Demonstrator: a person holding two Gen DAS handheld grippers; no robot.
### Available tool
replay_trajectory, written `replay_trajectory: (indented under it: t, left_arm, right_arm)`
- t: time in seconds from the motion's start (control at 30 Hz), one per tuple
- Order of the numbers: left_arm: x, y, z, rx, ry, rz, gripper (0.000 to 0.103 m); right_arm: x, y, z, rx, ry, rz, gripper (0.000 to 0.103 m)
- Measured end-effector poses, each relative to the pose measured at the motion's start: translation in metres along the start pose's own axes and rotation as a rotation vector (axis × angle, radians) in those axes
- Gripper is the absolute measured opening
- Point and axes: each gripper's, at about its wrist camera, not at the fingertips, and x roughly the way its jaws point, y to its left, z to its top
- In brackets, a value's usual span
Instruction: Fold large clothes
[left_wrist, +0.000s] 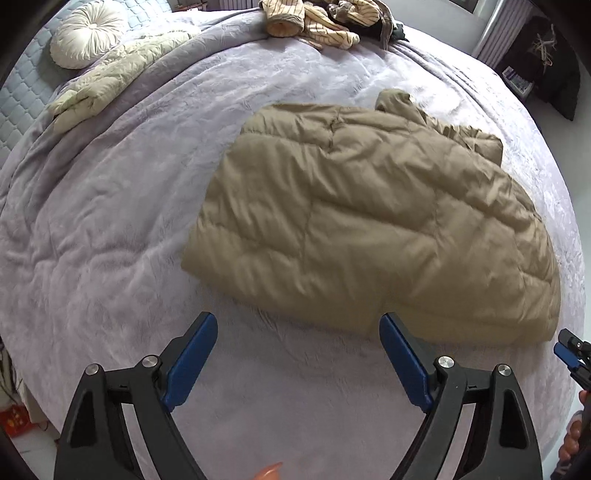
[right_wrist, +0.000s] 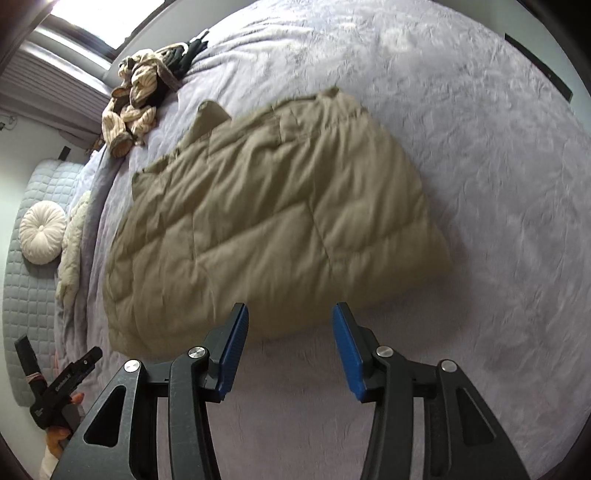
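Note:
A tan quilted puffer jacket (left_wrist: 369, 221) lies folded into a thick rectangle on the lavender blanket (left_wrist: 110, 229) of a bed. Its near edge sits just beyond my left gripper (left_wrist: 297, 321), which points down at the blanket, open wide with nothing between its blue pads. In the right wrist view the same jacket (right_wrist: 266, 221) lies ahead of my right gripper (right_wrist: 290, 310), which hangs open and empty over the blanket (right_wrist: 480, 184) at the jacket's near edge. The right gripper (left_wrist: 563, 345) also shows at the right edge of the left wrist view.
A pile of striped cream clothes (left_wrist: 314, 22) and dark garments sits at the bed's far edge. A round white cushion (left_wrist: 88, 33) and a pale quilted garment (left_wrist: 110, 77) lie at the far left. A black bag (left_wrist: 543, 62) stands beside the bed.

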Motion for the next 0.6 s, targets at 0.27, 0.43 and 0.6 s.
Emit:
replay_trajectory:
  t: [0.27,0.43,0.6]
  left_arm:
    - [0.003,-0.012,-0.028,-0.004,0.038,-0.004,0.09]
    - [0.007,-0.008,-0.036,0.001,0.053,-0.017,0.09]
    - [0.015,0.0,-0.044,0.041,0.052,-0.014,0.09]
  right_arm:
    - [0.002,-0.011,-0.016,0.012,0.027,0.053,0.085]
    - [0.003,-0.011,-0.028,0.008,0.025,0.051,0.103]
    - [0.005,-0.007,-0.045,0.01,0.015,0.047,0.103]
